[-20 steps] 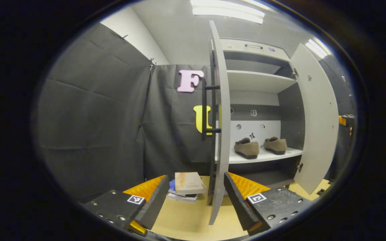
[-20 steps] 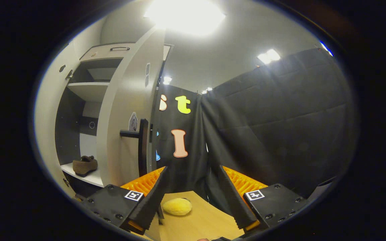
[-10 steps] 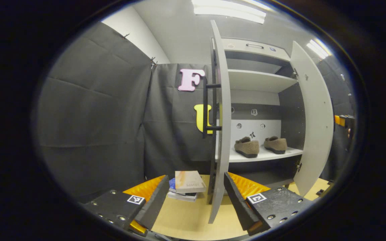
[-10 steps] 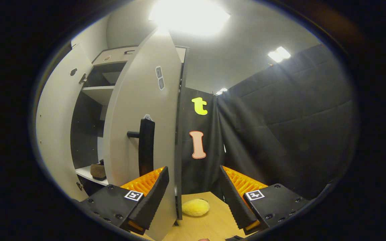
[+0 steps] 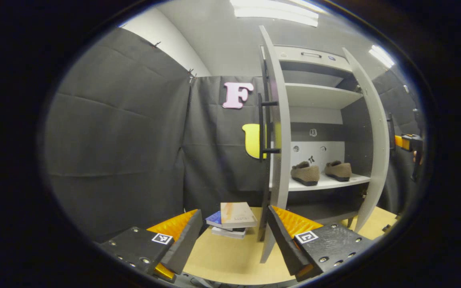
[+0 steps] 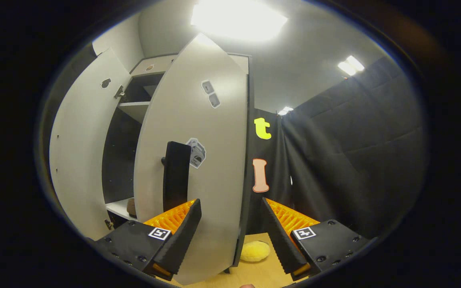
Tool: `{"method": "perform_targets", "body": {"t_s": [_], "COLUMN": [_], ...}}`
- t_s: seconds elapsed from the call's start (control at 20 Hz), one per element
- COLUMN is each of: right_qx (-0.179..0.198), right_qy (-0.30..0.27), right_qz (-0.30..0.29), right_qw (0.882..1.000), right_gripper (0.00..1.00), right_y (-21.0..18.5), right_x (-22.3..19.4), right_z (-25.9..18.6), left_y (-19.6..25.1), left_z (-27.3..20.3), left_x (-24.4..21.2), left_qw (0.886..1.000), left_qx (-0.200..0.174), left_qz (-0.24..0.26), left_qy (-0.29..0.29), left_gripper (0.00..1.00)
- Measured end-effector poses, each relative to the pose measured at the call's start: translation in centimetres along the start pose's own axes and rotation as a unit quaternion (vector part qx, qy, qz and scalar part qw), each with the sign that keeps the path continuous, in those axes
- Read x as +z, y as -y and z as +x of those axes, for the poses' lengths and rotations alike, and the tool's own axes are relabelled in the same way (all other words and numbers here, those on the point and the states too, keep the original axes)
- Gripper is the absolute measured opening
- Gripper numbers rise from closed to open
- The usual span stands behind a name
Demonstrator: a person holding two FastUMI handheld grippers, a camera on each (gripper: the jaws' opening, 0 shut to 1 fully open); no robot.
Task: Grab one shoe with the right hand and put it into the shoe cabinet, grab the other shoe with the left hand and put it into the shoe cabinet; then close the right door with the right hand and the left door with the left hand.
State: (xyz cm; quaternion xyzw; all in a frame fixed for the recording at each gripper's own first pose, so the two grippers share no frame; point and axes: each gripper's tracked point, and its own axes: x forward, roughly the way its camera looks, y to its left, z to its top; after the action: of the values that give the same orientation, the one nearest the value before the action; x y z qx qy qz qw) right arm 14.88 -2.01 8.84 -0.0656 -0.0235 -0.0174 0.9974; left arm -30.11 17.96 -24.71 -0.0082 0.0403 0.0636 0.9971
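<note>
Before right claw [image 6: 230, 232]: right door [image 6: 210, 168] edge, half-open

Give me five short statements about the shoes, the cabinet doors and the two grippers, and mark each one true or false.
1. Both shoes sit on a white shelf inside the shoe cabinet. True.
2. The left door is fully closed. False: it stands open, edge-on in the left gripper view.
3. The right gripper is shut on the right door's handle. False: its fingers are spread open and nothing sits between them.
4. A stack of books lies on the wooden floor beside the left door. True.
5. The left gripper holds a shoe. False: it is open and empty.
</note>
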Motion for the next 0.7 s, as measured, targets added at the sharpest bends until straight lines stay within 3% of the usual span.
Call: {"method": "perform_targets", "body": {"t_s": [0.3,0.45,0.7], "right_qx": [0.034,0.035,0.036], "right_qy": [0.002,0.006,0.006], "right_qz": [-0.019,-0.029,-0.027], "right_qw": [0.999,0.999,0.999], "right_gripper": [0.95,0.92,0.98], "right_y": [-3.8,-4.1,-3.6], "right_x": [0.0,0.0,-0.3], "right_z": [2.6,2.7,2.2], "left_y": [-1.7,-1.7,-2.0], "left_z": [-0.5,-0.2,1.4], "left_x": [-0.3,-0.3,0.6], "left_qw": [1.0,1.0,1.0], "left_qx": [0.022,0.021,0.017], "left_qz": [-0.004,-0.007,-0.008], "left_qy": [-0.006,-0.008,-0.009], "left_gripper": [1.0,1.0,1.0]}}
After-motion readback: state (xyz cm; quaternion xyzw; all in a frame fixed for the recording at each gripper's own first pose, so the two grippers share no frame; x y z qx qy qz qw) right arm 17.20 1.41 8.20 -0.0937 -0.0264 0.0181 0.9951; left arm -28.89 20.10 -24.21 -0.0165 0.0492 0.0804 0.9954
